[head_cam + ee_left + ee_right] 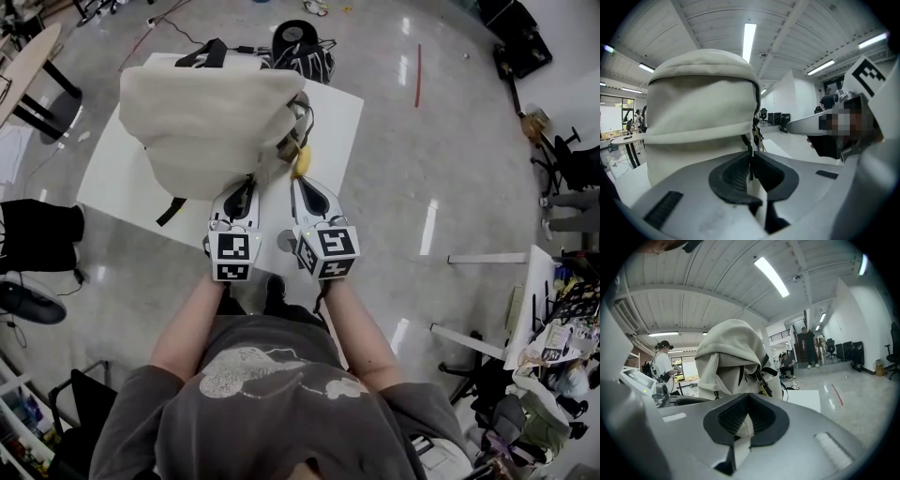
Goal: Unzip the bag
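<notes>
- Lying on the white table [112,192], the cream bag [202,122] has its black shoulder straps at its far end, away from the person.
- At the bag's near edge, the left tongs [751,164] have their pads almost together, pinching a thin dark pull strap [749,143] that hangs from the bag.
- Just beside them at that same edge of the bag, the right tongs [747,409] are fully closed on a fold of the bag's cream fabric.
</notes>
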The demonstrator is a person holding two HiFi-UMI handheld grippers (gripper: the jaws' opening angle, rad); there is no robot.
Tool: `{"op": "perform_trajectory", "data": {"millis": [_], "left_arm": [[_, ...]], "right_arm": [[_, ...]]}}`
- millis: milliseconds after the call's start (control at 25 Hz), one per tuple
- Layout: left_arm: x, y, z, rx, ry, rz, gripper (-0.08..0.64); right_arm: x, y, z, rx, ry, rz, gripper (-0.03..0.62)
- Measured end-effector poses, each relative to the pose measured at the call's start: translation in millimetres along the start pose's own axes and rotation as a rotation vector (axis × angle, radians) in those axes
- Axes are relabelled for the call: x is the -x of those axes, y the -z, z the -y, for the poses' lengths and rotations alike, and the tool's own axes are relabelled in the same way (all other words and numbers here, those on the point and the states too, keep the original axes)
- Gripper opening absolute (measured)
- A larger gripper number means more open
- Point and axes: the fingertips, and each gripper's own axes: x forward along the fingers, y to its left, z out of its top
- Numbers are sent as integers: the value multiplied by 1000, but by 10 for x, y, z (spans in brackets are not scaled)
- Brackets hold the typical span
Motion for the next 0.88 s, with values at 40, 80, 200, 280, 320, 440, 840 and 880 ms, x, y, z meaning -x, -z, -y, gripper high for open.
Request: {"op": "perform_trajectory", "data": {"millis": [40,80,200,280,320,440,840,880], "left_arm": [[25,3,-18,4,11,1,37],[47,5,-42,6,20,2,35],[101,19,-141,-1,45,3,35],[126,25,-221,-1,56,2,34],[141,22,-261,-2,59,3,34],[186,-7,-339,-12,77,9,34],[270,-64,-381,-35,146,24,34],[275,-74,-395,-38,149,24,34]], "right_arm": [[-17,-8,-22,-2,6,2,-2],[-32,-16,-45,-5,11,5,-1],[-74,-26,-161,-7,11,11,-2],[-115,-3,-248,-5,6,0,0],[-140,26,-291,-6,1,-12,0],[-224,146,-415,-2,-22,-65,0],[-565,386,-556,32,-50,-178,116],[-588,388,-559,30,-51,-180,120]]}}
